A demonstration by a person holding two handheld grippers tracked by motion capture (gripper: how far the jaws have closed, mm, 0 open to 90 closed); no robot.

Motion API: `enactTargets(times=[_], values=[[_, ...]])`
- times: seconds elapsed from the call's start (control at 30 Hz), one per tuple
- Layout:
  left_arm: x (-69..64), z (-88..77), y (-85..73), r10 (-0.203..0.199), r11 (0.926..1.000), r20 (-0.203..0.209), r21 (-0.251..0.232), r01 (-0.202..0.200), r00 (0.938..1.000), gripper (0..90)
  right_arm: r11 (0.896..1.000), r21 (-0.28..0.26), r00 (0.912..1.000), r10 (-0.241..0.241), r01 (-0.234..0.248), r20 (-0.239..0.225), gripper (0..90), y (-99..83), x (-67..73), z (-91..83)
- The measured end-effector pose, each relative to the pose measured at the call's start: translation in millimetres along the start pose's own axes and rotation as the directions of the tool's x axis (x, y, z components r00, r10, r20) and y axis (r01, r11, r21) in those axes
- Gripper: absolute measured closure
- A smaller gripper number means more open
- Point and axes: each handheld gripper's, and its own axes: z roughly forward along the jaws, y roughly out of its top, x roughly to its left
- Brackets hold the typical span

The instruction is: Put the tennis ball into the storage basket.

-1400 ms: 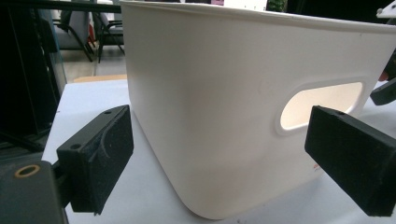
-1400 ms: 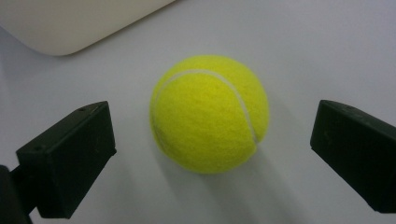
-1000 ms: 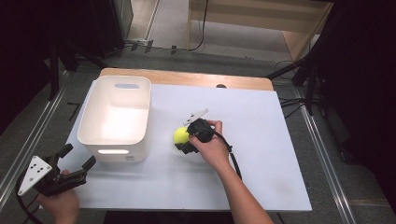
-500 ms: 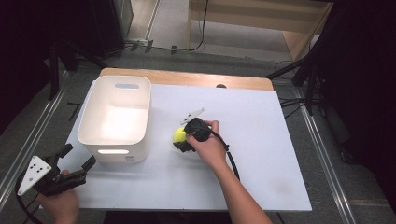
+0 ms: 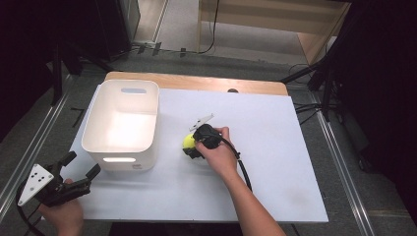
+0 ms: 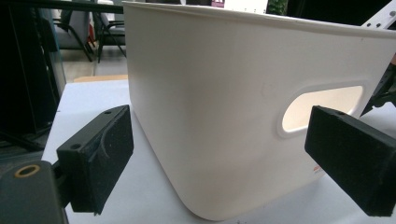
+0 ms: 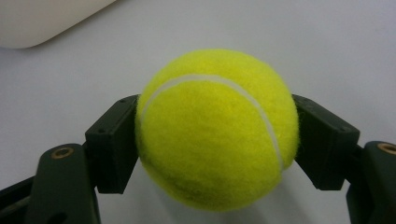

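At the near left corner of the white tabletop (image 5: 275, 162), the left gripper (image 5: 78, 172) rests in the person's hand with its jaws spread wide and nothing between them. In the left gripper view its two black pads (image 6: 103, 154) frame the near wall of the white bin (image 6: 224, 121) without touching it, the handle slot showing just inside the far pad. It looks parked there on purpose: close enough to steady the bin if needed, yet out of the other arm's way.

Farther in, near the middle of the tabletop, the right gripper (image 5: 193, 145) is clamped on the yellow tennis ball (image 5: 189, 141). Its jaws have just been closing, and the right gripper view shows the ball (image 7: 217, 128) squarely between them, one pad pressed against each side, at about the ball's widest part. That even, centred hold seems chosen so the round, fuzzy ball cannot squirt out when lifted. The ball sits low on the white surface, with its shadow directly beneath, so it appears not yet raised.

Beyond and to the left of the ball stands the bin (image 5: 123, 147), open-topped and empty, just beside the ball's spot. Its open mouth faces up, a likely place for the ball to go, which would call for a lift over the rim.
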Motion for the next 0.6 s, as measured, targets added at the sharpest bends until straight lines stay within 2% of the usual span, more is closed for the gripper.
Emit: enactTargets(times=[0.17,0.23,0.47,0.5,0.6], values=[[0.1,-0.1,-0.1,-0.004,1.0,-0.002,-0.001,0.004,1.0,7.9,1.0,-0.016,1.0,0.001,-0.001,0.001,23.0,0.6,-2.0,-5.2],[0.1,-0.1,-0.1,-0.004,1.0,-0.002,-0.002,0.004,1.0,7.9,1.0,-0.02,0.9999,0.015,-0.015,0.0,23.0,1.2,-2.1,-7.7],[0.1,-0.1,-0.2,-0.007,1.0,-0.002,-0.005,0.007,1.0,7.9,1.0,-0.028,0.9999,-0.004,0.004,-0.011,23.1,3.6,-4.4,-14.6],[0.1,-0.2,-0.1,-0.007,1.0,-0.003,-0.002,0.007,1.0,7.9,1.0,-0.026,0.9999,0.009,-0.009,-0.012,23.1,4.1,-3.6,-16.4],[0.1,-0.2,-0.1,-0.007,1.0,-0.002,-0.003,0.007,1.0,7.9,0.999,-0.038,0.9998,0.006,-0.007,-0.017,23.1,5.7,-3.5,-19.3]])
